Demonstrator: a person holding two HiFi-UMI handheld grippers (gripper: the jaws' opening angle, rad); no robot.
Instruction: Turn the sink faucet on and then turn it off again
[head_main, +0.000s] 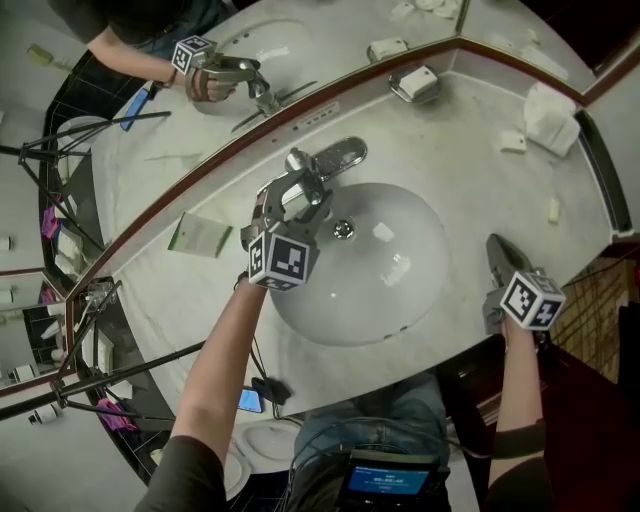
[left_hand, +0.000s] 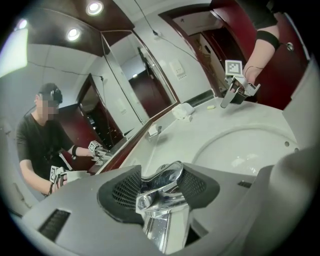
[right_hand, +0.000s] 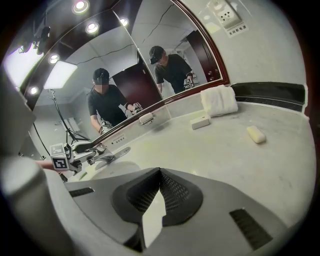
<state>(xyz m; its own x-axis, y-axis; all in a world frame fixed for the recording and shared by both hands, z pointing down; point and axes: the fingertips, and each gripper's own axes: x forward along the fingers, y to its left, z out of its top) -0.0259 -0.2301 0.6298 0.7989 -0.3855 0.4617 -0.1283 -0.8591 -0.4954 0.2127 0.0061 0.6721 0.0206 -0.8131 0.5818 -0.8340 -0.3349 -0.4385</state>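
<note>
1. Left gripper (head_main: 290, 195) — its jaws are clamped on the faucet (head_main: 338, 154), behind the basin (head_main: 400, 275).
2. Right gripper (head_main: 498, 255) — jaws together, empty, at the front edge of the counter (head_main: 470, 150), well apart from the faucet.
3. Progress: no water shows in the basin. Judge turning on and turning off as both still ahead of you.

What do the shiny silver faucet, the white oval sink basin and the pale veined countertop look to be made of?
Shiny silver faucet: chrome-plated metal, probably; mirror-like reflections.
White oval sink basin: glazed ceramic, likely; smooth gloss with bright highlights.
Pale veined countertop: polished marble or imitation stone; faint grey veins, soft sheen.
</note>
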